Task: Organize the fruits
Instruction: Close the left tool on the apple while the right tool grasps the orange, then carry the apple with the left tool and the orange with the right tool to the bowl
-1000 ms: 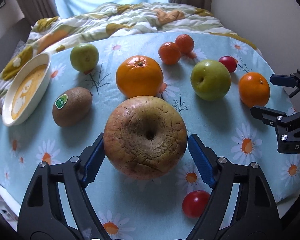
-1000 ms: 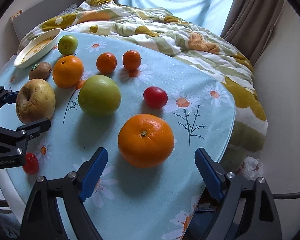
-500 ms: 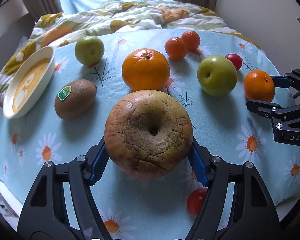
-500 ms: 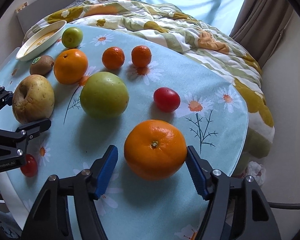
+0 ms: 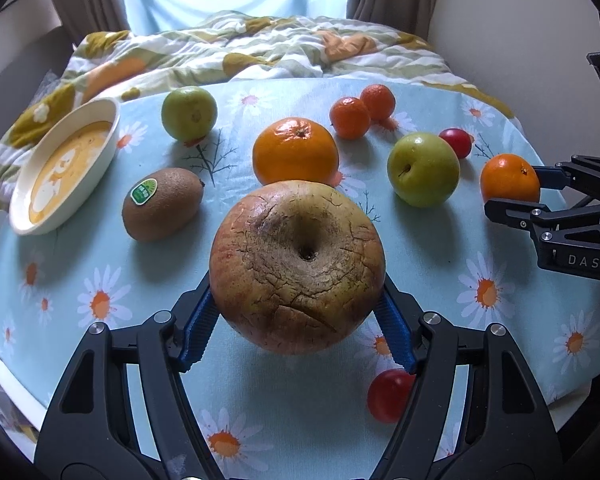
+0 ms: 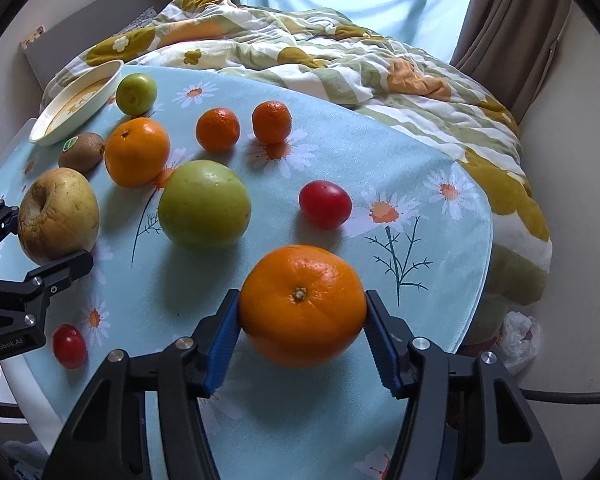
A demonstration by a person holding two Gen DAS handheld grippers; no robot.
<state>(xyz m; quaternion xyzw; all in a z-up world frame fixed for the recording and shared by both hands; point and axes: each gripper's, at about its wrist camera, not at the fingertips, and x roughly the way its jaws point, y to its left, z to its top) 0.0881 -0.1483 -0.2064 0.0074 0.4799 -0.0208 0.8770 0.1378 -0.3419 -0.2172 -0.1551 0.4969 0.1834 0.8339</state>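
Your left tool point(image 5: 298, 322) is clamped on the cracked apple point(image 5: 296, 266); your right tool point(image 6: 302, 334) is closing onto the near orange point(image 6: 302, 304). Both sit on the desk point(image 6: 340, 152). Dish point(image 5: 66, 164) empty, every fruit unsorted.

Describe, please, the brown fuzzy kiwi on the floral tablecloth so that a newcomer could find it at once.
Start at the pale blue daisy-print tablecloth and find the white oval dish with the orange inside near its left edge. Just right of the dish lies the brown fuzzy kiwi. It alone is brown and fuzzy and carries a green sticker; its neighbours are smooth green, orange or red fruit.
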